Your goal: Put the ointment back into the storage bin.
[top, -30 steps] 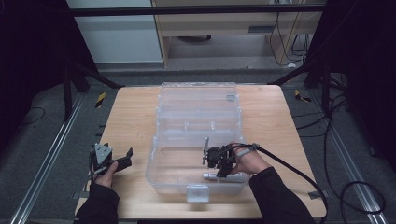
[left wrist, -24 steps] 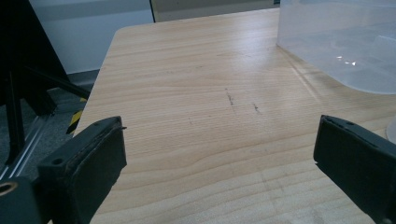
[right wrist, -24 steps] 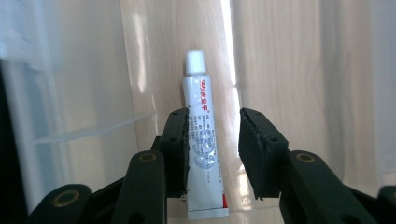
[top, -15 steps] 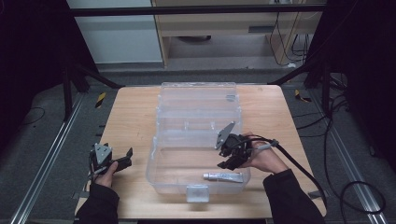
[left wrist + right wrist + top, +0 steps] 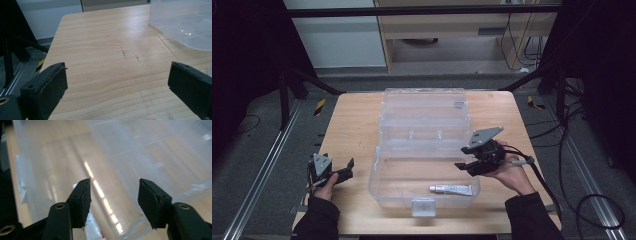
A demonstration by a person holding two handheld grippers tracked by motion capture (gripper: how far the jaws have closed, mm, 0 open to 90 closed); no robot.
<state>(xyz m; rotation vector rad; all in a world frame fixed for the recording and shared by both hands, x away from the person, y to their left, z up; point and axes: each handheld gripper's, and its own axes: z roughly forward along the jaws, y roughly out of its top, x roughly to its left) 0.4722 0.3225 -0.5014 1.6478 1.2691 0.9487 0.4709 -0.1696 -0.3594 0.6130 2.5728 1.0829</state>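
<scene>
**Tube is down; the lid comes next, and that is where it can go wrong**

The tube point(image 5: 451, 189) lies flat on the floor of the clear box point(image 5: 382, 175), close to the front wall and right of the latch point(image 5: 422, 206). My right gripper point(image 5: 466, 166) sits above the box's right edge, and its jaws have just been opening. In the right gripper view they stand apart with nothing between them, so the tube is released. My left gripper point(image 5: 343, 172) rests over the bare table point(image 5: 352, 130) left of the box, jaws spread wide, holding nothing.

As I judge it, closing the lid point(image 5: 424, 107) is what remains, and I see three risks:

- The box is thin, clear plastic. Glare makes its walls hard for me to read, so I may clip the right rim with a jaw and shove the whole box.
- With the left gripper well apart from the box, nothing steadies it. A push on the lid could slide it toward the table edge.
- The tube is round. A jolt may roll it, though the walls should keep it in.
</scene>
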